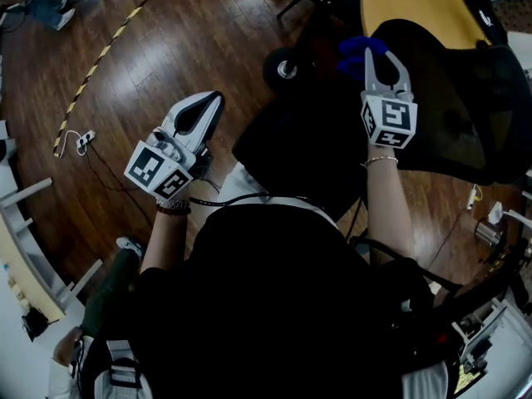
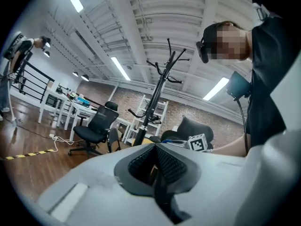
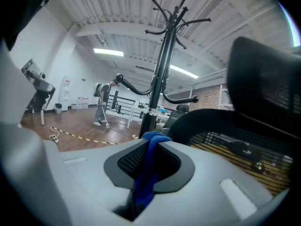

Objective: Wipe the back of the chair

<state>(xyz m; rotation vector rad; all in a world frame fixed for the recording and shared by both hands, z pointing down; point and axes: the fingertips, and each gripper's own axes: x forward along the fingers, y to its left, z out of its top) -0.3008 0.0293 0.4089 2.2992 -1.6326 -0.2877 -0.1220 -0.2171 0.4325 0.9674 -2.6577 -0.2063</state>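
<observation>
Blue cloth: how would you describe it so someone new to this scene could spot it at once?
Find the black mesh office chair at the head view's upper right. The right hand-held gripper is raised next to its backrest, with the blue cloth pinched between its jaws. It is the only bright blue thing in that view; the left hand-held gripper holds nothing.

— We see a dark brown plank floor: wood, glossy, with glare.
— We also see a fuzzy blue cloth, soft between ribbed black pads set in the smooth matt grey plastic of the right gripper. The black chair back looks like fine mesh.
</observation>
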